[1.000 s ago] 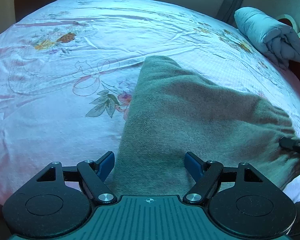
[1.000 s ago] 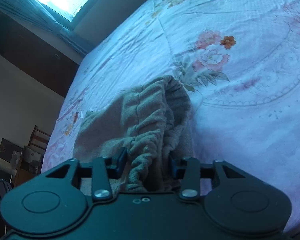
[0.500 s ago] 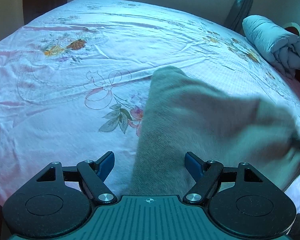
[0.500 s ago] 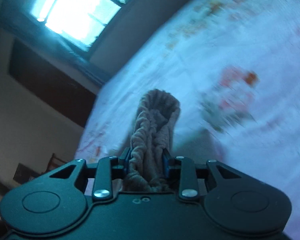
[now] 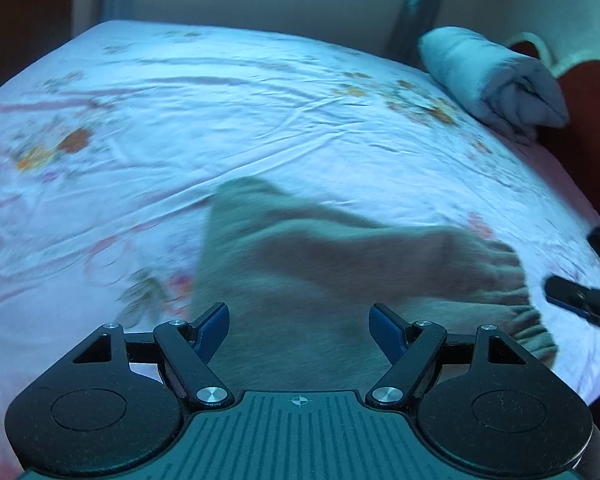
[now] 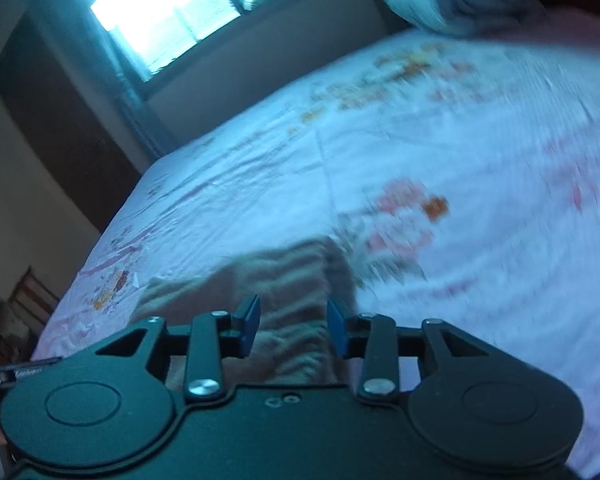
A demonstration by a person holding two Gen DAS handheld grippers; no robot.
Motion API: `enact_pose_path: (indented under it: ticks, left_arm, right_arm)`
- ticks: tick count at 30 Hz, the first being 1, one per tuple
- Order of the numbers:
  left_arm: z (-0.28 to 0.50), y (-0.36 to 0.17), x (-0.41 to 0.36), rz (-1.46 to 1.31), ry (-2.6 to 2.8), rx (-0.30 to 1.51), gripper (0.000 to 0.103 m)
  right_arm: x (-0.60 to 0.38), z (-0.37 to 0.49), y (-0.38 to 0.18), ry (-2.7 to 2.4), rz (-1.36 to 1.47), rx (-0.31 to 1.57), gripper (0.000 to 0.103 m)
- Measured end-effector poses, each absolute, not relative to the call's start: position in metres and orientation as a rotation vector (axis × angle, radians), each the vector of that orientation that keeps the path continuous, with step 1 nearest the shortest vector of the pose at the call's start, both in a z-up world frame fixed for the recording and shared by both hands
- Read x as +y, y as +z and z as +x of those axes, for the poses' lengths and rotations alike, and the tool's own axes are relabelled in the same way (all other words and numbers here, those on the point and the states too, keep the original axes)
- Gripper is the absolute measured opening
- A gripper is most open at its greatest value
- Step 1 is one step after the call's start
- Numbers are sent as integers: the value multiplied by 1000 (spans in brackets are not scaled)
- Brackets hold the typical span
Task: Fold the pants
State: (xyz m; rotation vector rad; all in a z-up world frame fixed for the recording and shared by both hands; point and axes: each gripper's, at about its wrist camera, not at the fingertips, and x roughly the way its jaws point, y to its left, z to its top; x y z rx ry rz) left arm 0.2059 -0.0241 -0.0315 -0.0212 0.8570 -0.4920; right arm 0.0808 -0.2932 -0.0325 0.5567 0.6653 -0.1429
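The bed [image 5: 260, 92], covered in a pale floral sheet, is stretching away ahead of both grippers and filling most of each view; motion blur is smearing its printed flowers, so their detail is hard to read. The pants [image 5: 340, 272], a grey-brown fleecy garment, are lying on the bed directly ahead of and beneath the left gripper [image 5: 298, 322], their near edge running out of sight under its body. Beyond the bed, ahead and to the right of that gripper, a rolled grey quilt [image 5: 496, 76] is sitting against the headboard, its far end cut off. The left gripper is standing wide apart above the fabric, pressing on nothing. At the right rim of this view, dark parts of the right gripper [image 5: 580, 300] are poking in just beside the gathered waistband. In the right wrist view, the right gripper [image 6: 292, 326] is opening, its blue pads parted with the blurred waistband [image 6: 296, 340] lying between them; whether the cloth is touching a pad is hard to make out.
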Motion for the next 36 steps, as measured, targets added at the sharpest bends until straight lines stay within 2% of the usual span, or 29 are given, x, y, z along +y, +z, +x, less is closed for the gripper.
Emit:
enact_pose_path:
  ticks: [2, 4, 5, 6, 7, 9, 16, 17, 20, 21, 27, 28, 29, 32, 34, 36]
  left_arm:
    - [208, -31, -39, 14, -531, 851, 76]
    - [214, -33, -55, 65, -566, 846, 62]
    - [219, -35, -63, 94, -584, 849, 48]
    - [223, -36, -70, 112, -598, 853, 42]
    - [228, -38, -74, 122, -597, 850, 41]
    - [241, -43, -81, 131, -570, 844, 35]
    - [287, -68, -81, 29, -493, 893, 34]
    - [291, -72, -81, 23, -484, 894, 31]
    - [304, -79, -77, 9, -433, 883, 6]
    - [310, -80, -72, -17, -418, 890, 4]
    - [303, -68, -66, -89, -447, 867, 4]
    - [297, -64, -70, -85, -478, 865, 4]
    - [292, -62, -76, -83, -515, 871, 4]
    - [291, -66, -92, -26, -530, 884, 4]
    - [308, -76, -86, -41, -480, 909, 4]
    - [326, -83, -72, -109, -439, 924, 4]
  right_arm:
    - [-277, 95, -26, -99, 503, 663, 24]
    - [-261, 115, -26, -56, 478, 681, 13]
    - [-253, 126, -29, -37, 469, 692, 10]
    - [-247, 137, -32, -22, 467, 700, 7]
    - [-241, 149, -37, -6, 479, 714, 4]
    - [-234, 171, -45, 12, 516, 741, 2]
    - [-224, 219, -70, -26, 502, 832, 1]
    - [-228, 222, -78, -51, 496, 848, 0]
    - [-244, 221, -95, -137, 490, 873, 0]
    - [-251, 218, -98, -165, 492, 871, 0]
    - [-259, 200, -84, -208, 517, 818, 0]
    - [-247, 202, -75, -178, 463, 797, 6]
    - [-237, 206, -68, -140, 438, 782, 8]
    - [-220, 230, -68, -61, 475, 811, 7]
    - [-210, 243, -75, -42, 468, 844, 2]
    - [-212, 247, -84, -61, 485, 874, 5]
